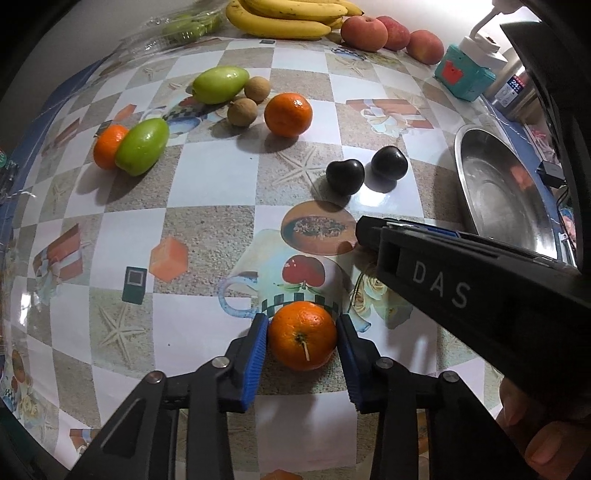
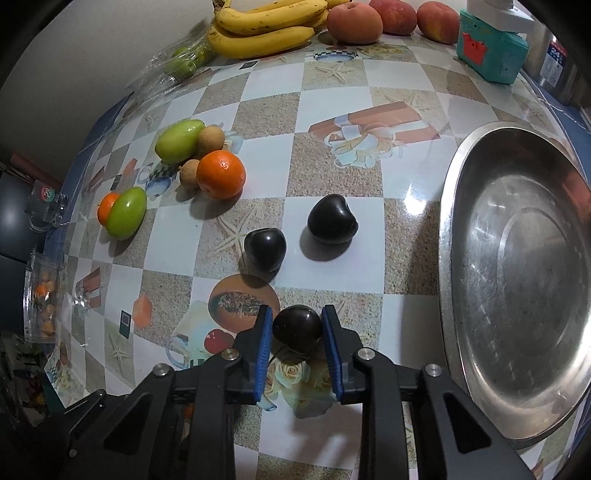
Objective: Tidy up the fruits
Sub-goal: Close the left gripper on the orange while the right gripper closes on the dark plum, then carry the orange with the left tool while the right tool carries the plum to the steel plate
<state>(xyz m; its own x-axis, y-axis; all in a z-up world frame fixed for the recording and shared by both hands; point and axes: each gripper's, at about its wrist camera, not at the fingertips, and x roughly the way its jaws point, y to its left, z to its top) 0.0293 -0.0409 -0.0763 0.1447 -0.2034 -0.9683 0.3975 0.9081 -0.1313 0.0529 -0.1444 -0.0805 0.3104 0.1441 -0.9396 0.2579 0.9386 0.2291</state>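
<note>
Fruits lie across the checkered bench [image 2: 332, 122]. Left gripper [image 1: 302, 338]: jaws clamped on a tangerine [image 1: 302, 335] resting on the bench. Right gripper [image 2: 297, 332]: jaws closed on a plum [image 2: 297, 328], also on the bench. Beyond it sit two more plums [image 2: 265, 249], apart. Farther left, an orange [image 2: 221, 174] touches two longans [image 2: 210, 137] beside a green fruit [image 2: 179, 141]. A steel bowl [image 2: 517, 280] stands right. Bananas [image 2: 262, 33] and peaches [image 2: 354, 22] line the far edge.

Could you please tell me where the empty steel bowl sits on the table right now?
The steel bowl fills the right side of the right wrist view, just right of the two loose dark plums.
</note>
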